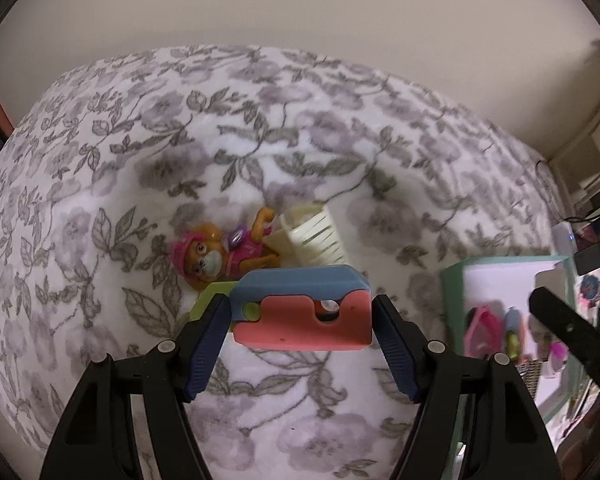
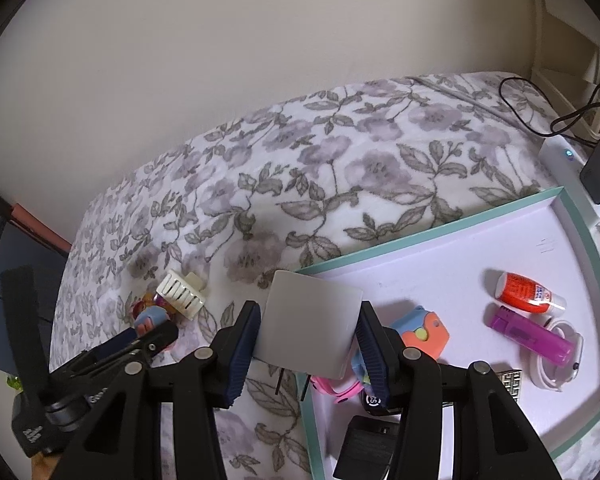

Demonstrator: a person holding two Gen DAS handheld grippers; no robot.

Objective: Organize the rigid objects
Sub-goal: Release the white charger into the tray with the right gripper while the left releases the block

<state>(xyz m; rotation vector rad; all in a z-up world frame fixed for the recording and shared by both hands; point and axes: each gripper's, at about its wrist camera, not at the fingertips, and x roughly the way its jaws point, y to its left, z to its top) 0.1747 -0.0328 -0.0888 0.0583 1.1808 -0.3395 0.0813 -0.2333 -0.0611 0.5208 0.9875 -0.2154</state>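
Note:
My left gripper [image 1: 300, 312] is shut on a pink and blue block toy [image 1: 302, 308], held just above the floral bedspread. Behind it lie an orange dog figure [image 1: 220, 254] and a cream hair claw clip [image 1: 316, 234]. My right gripper [image 2: 308, 328] is shut on a white square charger [image 2: 312, 320] with its prongs down, over the near left rim of the teal-rimmed tray [image 2: 420, 236]. The tray holds an orange and blue block toy [image 2: 420, 332], a purple tube [image 2: 532, 334] and a red and white bottle [image 2: 528, 292]. The left gripper [image 2: 156, 328] shows at the left.
A white power strip [image 2: 568, 172] with black cables lies at the bed's far right. The tray also holds a pink watch [image 2: 340, 390], a black box [image 2: 364, 452] and a white cable coil [image 2: 556, 364]. In the left wrist view the tray [image 1: 452, 280] is at the right. A beige wall runs behind.

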